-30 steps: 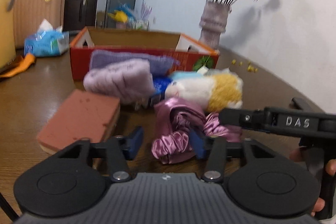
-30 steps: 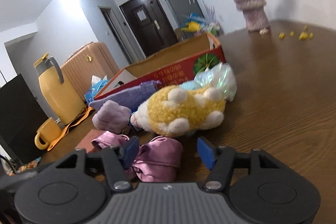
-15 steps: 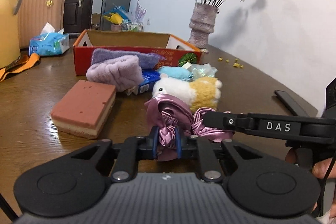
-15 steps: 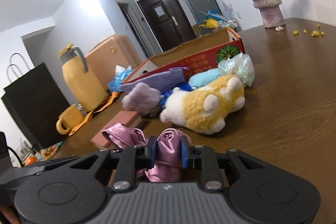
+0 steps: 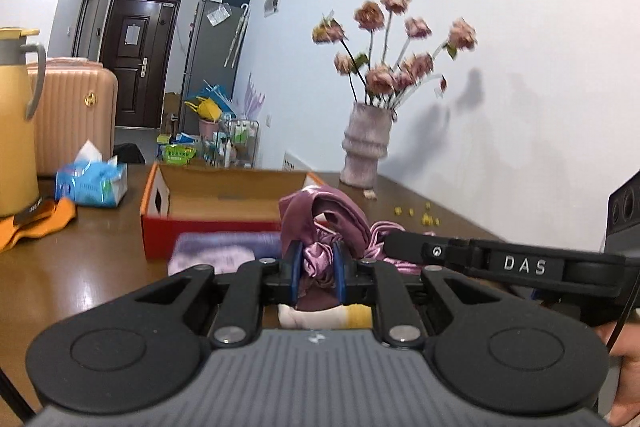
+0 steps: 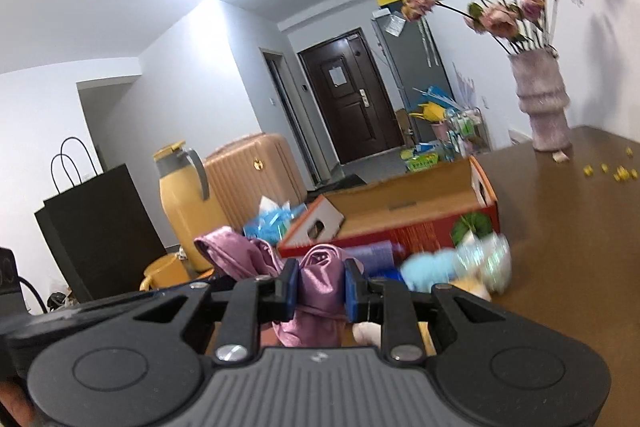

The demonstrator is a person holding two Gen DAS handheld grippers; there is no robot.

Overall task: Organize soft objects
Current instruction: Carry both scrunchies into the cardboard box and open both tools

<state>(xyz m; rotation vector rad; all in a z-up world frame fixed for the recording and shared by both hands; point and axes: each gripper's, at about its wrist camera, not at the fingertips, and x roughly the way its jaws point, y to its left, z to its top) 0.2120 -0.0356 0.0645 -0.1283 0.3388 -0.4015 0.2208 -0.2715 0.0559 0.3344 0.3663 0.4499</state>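
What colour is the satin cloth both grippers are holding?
Shiny mauve-pink. The satin cloth shows best in the right wrist view, clamped in the right gripper.

Each camera sits just behind its own claw, looking forward over the table (image 5: 80, 279). Both views share the red box (image 5: 208, 227) beyond the claws, the vase (image 6: 544, 107) and the far door (image 5: 136, 59).

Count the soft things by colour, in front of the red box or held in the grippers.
Pink: 1, satin cloth, held by the left gripper and right gripper
Purple: 1, towel
Light blue: 1, plush
Yellow-and-white: 1, plush toy
Total: 4
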